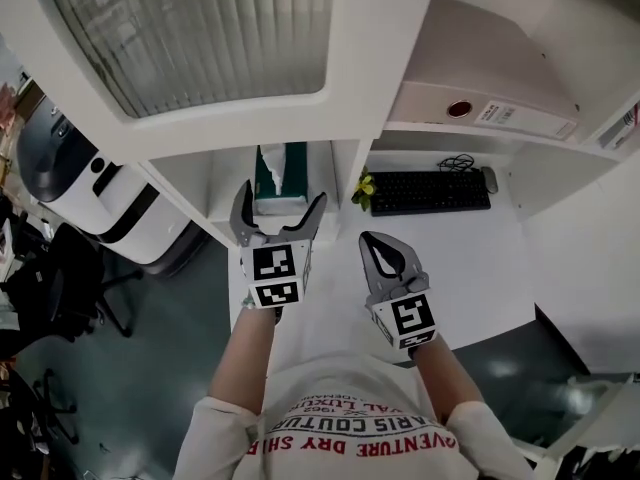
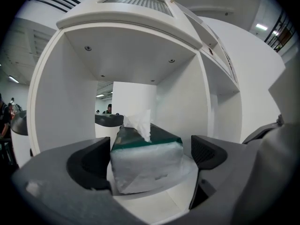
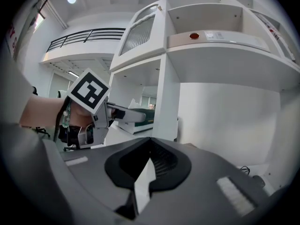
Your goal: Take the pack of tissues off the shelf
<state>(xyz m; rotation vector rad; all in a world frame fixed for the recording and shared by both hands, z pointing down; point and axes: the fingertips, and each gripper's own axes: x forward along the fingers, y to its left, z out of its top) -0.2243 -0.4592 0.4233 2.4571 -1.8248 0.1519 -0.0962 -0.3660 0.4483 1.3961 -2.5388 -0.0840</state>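
Observation:
The pack of tissues [image 1: 279,176], dark green on top with clear wrap and one white tissue sticking up, lies in an open white shelf compartment [image 1: 215,183]. My left gripper [image 1: 281,204] reaches into that compartment with its jaws spread wide. In the left gripper view the pack [image 2: 145,165] lies between the two jaws of the left gripper [image 2: 150,159], with a gap showing at the right one. My right gripper [image 1: 376,244] hangs to the right, outside the shelf, with nothing in it. In its own view the right gripper [image 3: 149,144] has its jaws closed together.
A black keyboard [image 1: 430,191], a mouse [image 1: 489,179] and a small yellow flower [image 1: 364,186] sit in the compartment to the right. A binder [image 1: 490,103] lies on the shelf above. A ribbed glass door [image 1: 190,28] is overhead, and a white-and-black machine [image 1: 90,183] stands left.

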